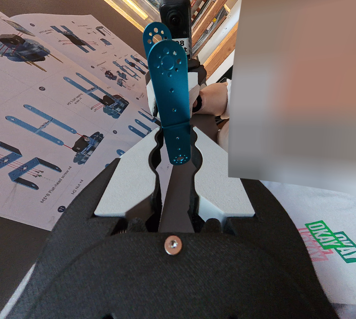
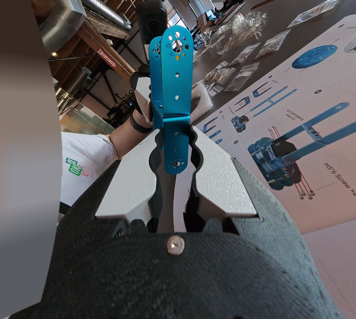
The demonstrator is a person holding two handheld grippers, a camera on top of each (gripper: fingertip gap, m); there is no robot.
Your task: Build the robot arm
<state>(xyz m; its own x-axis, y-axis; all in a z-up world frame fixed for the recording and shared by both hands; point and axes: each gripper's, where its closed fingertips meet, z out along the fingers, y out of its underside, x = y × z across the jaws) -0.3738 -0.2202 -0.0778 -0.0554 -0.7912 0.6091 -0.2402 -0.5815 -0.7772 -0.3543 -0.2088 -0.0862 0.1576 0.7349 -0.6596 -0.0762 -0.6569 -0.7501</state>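
blue bracket [image 1: 171,96] pinched between both grippers' fingertips, seemingly one piece

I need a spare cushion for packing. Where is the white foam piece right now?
In the right wrist view the white foam piece lies on the dark table, just right of the blue bracket, between the small hardware bags and the instruction sheet.

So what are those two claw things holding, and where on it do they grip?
Each holds a blue metal bracket. The left gripper clamps its bracket just below the bend; the right gripper grips its bracket likewise.
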